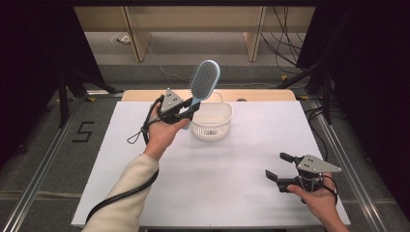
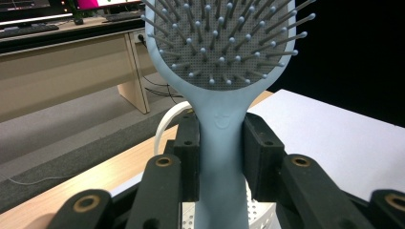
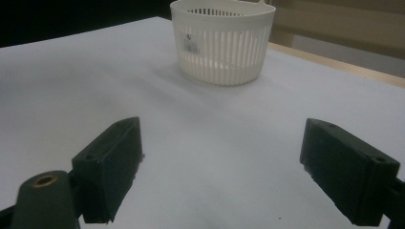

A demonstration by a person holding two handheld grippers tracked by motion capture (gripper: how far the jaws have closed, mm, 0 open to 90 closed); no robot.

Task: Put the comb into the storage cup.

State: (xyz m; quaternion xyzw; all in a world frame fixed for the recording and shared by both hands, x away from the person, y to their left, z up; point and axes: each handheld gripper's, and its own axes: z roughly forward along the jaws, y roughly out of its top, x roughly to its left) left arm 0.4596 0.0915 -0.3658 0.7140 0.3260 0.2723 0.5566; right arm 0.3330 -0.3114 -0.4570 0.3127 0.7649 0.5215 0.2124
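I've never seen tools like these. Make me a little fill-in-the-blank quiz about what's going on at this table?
1. The left gripper is shut on the handle of a light blue plastic ____.
2. The right gripper hovers with its jaws ____.
3. The white slotted plastic basket stands on the ____ tabletop.

Missing words: hairbrush; open; white

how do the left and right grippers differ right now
The left gripper is shut on the blue hairbrush handle; the right gripper is open and holds nothing. The left is raised beside the white basket; the right sits low near the table's front edge. Both have black jaws.
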